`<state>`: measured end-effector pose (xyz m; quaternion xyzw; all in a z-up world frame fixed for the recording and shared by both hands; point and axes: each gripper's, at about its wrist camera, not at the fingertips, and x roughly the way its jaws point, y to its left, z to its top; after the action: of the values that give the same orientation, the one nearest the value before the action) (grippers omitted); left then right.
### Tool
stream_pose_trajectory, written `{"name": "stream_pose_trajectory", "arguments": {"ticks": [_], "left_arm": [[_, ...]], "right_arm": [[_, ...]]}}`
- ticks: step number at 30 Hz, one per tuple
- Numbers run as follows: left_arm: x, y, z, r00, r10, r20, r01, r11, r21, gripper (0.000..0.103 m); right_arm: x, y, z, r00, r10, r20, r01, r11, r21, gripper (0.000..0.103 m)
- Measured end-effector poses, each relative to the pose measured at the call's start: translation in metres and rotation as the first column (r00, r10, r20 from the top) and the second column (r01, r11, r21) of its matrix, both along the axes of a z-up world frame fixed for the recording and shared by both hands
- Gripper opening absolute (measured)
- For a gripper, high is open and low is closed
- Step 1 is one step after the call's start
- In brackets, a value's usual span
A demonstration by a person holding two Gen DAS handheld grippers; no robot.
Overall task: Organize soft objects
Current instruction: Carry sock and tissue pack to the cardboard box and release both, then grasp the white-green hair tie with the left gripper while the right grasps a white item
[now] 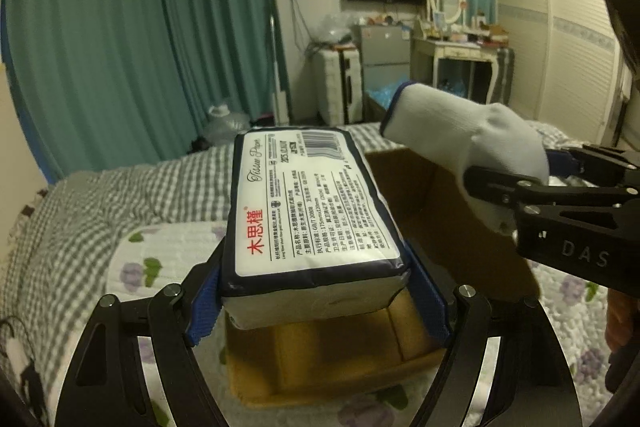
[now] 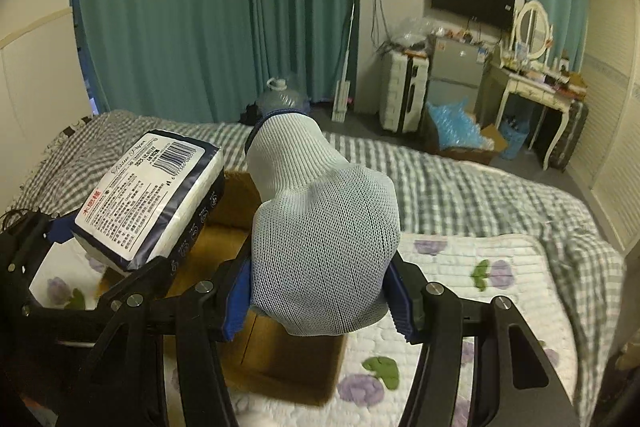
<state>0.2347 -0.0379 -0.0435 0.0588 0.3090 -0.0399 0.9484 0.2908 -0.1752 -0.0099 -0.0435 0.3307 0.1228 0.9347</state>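
Observation:
My left gripper (image 1: 320, 303) is shut on a tissue pack (image 1: 308, 203), white with a dark blue border and red characters. It holds the pack above an open cardboard box (image 1: 320, 359) on the bed. My right gripper (image 2: 320, 301) is shut on a white knit glove (image 2: 320, 239) with a blue cuff, also above the box (image 2: 280, 359). The glove (image 1: 460, 143) and right gripper (image 1: 516, 183) show at the right of the left wrist view. The pack (image 2: 148, 195) and left gripper (image 2: 116, 251) show at the left of the right wrist view.
The box sits on a floral quilt (image 2: 480, 307) over a grey checked bedspread (image 2: 460, 179). Teal curtains (image 1: 140, 47), a water jug (image 2: 280, 97), a suitcase, a small fridge, a dressing table (image 2: 536, 83) and a wardrobe stand beyond the bed.

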Motion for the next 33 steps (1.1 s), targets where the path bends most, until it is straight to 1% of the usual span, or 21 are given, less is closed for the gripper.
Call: {"name": "stream_pose_trajectory", "arguments": {"ticks": [3,5,6,8,10,12,14,15,19,21,24,27,30,33], "left_arm": [[0.004,-0.005,-0.002,1.000,-0.010,0.008,0.010,1.000,-0.002,0.084],[0.002,-0.007,-0.001,1.000,0.003,0.030,-0.003,1.000,0.006,0.085],[0.001,-0.006,0.001,0.999,0.015,0.035,-0.015,1.000,0.009,0.086],[0.001,-0.006,0.005,0.999,0.020,0.031,-0.021,1.000,0.006,0.087],[-0.004,-0.003,0.012,0.999,0.028,0.032,-0.028,1.000,-0.003,0.090],[-0.011,0.002,0.020,0.999,0.035,0.039,-0.034,0.999,-0.009,0.097],[-0.023,0.005,0.031,0.998,0.034,0.050,-0.033,0.999,-0.008,0.100],[-0.028,0.007,0.037,0.998,0.031,0.058,-0.031,1.000,-0.007,0.100],[-0.057,0.016,0.067,0.995,0.029,0.093,-0.028,1.000,-0.006,0.101],[-0.074,0.019,0.082,0.995,0.022,0.101,-0.023,1.000,0.000,0.103],[-0.099,0.021,0.103,0.992,0.022,0.126,-0.026,0.999,0.031,0.103],[-0.125,0.023,0.117,0.989,0.035,0.147,-0.043,0.998,0.047,0.103],[-0.148,0.029,0.124,0.990,0.021,0.142,-0.025,0.999,0.026,0.103],[-0.172,0.032,0.124,0.991,0.014,0.133,-0.017,1.000,0.017,0.103]], "right_arm": [[0.020,0.002,-0.015,0.999,0.014,-0.032,-0.014,1.000,0.024,0.057],[0.024,0.002,-0.021,0.999,0.024,-0.032,-0.023,0.999,0.035,0.062],[0.025,0.002,-0.024,0.999,0.032,-0.035,-0.030,0.998,0.047,0.065],[0.025,0.002,-0.026,0.998,0.046,-0.042,-0.043,0.996,0.076,0.084],[0.022,-0.004,-0.023,0.999,0.041,-0.022,-0.039,0.994,0.099,0.086],[0.015,-0.009,-0.016,1.000,0.027,-0.006,-0.026,0.993,0.112,0.088],[0.005,-0.016,-0.005,1.000,0.013,0.008,-0.013,0.992,0.129,0.094],[0.000,-0.021,0.002,1.000,0.004,0.015,-0.006,0.991,0.131,0.095],[-0.032,-0.029,0.033,0.998,-0.021,0.054,0.016,0.996,0.093,0.103],[-0.055,-0.033,0.054,0.996,-0.038,0.085,0.033,0.998,0.062,0.103],[-0.088,-0.037,0.084,0.991,-0.060,0.120,0.058,0.998,0.023,0.103],[-0.122,-0.039,0.108,0.985,-0.111,0.135,0.114,0.994,-0.009,0.103],[-0.154,-0.039,0.128,0.981,-0.102,0.163,0.108,0.994,-0.029,0.103],[-0.184,-0.039,0.137,0.983,-0.078,0.164,0.086,0.996,-0.039,0.103]]}}
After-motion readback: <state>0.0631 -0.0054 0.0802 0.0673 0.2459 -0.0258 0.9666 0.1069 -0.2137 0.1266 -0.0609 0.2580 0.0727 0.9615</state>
